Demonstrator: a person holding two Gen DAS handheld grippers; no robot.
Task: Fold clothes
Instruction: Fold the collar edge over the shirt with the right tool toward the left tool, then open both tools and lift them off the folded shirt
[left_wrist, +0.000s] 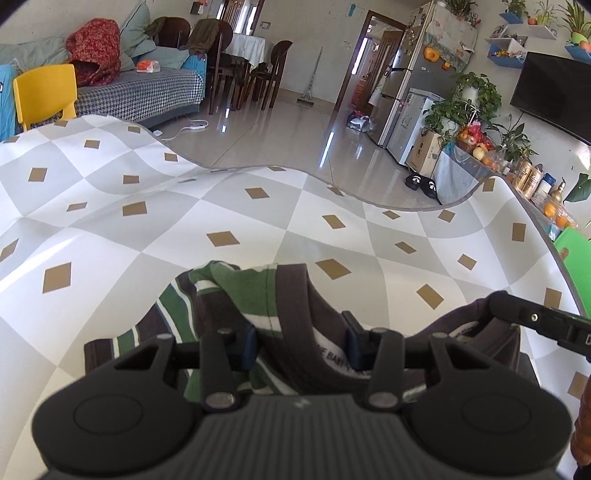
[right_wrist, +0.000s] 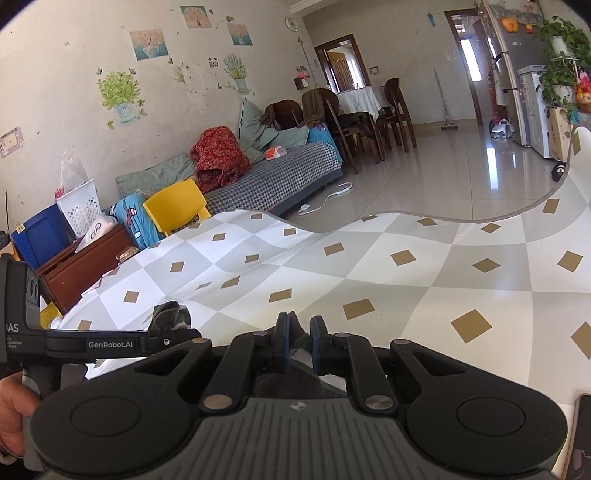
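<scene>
Left wrist view: left gripper (left_wrist: 301, 345) fills the lower frame, fingers (left_wrist: 248, 345) spread wide apart, the dark collar band of a striped shirt (left_wrist: 236, 295) passing between them without being pinched. The shirt, green, white and dark brown, lies bunched at lower centre on the bench (left_wrist: 258, 214), which has a grey-and-white diamond cover with tan squares. Right gripper (left_wrist: 535, 317) enters from the right edge, its tip at the shirt's dark fabric; its fingers cannot be judged here. Yellow chair (left_wrist: 46, 92) at upper left.

Right wrist view: right gripper (right_wrist: 298, 343) at lower centre, fingers (right_wrist: 282, 343) drawn close together with a fold of the striped shirt (right_wrist: 301, 349) between them, clamped. More of the shirt bunches at lower left. Left gripper (right_wrist: 110, 343) reaches in from the left edge. Sofa (right_wrist: 273, 177) at middle left, beyond the bench (right_wrist: 406, 280).
</scene>
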